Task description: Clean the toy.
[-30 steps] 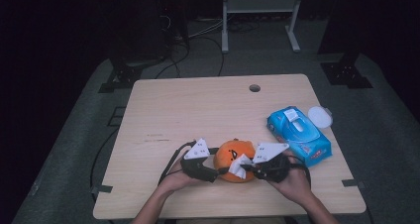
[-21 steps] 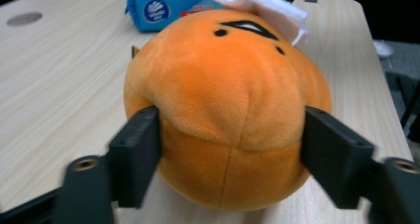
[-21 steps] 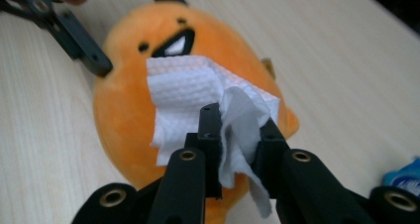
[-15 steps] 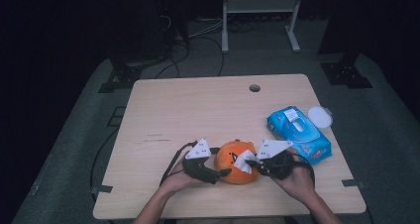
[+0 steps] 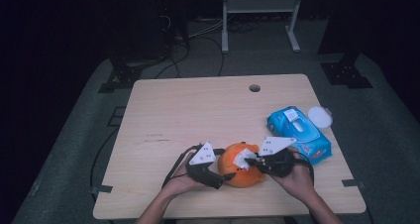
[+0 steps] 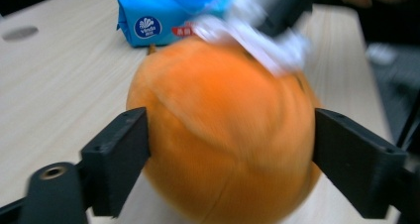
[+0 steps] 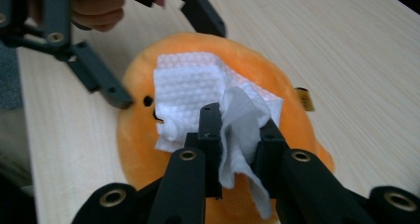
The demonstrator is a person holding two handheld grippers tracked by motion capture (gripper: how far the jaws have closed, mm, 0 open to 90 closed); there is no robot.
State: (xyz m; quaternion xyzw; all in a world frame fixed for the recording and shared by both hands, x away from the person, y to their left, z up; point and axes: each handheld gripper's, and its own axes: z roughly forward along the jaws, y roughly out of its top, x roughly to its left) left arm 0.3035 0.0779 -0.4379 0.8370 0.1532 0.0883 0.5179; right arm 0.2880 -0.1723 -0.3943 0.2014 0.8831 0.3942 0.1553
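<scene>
An orange plush toy (image 5: pixel 247 177) lies near the table's front edge. My left gripper (image 5: pixel 225 173) reaches in from its left. In the left gripper view the jaws of the left gripper (image 6: pixel 230 159) flank the plush (image 6: pixel 223 135) on both sides; they have just been opening and stand wide, at most grazing it. My right gripper (image 5: pixel 250 160) comes from the right and holds a white tissue (image 5: pixel 241 159). In the right gripper view the right gripper (image 7: pixel 240 130) is shut on the crumpled tissue (image 7: pixel 198 85), which lies on top of the plush (image 7: pixel 277 70).
A blue pack of wipes (image 5: pixel 299 135) lies right of the plush, with a round white lid (image 5: pixel 320 116) behind it. The wooden table (image 5: pixel 198 110) has a cable hole (image 5: pixel 254 88) near its far edge. Dark stands and cables surround the table.
Both hands stay in place at the plush. The tissue in the right gripper has shifted a little across the plush's top.
</scene>
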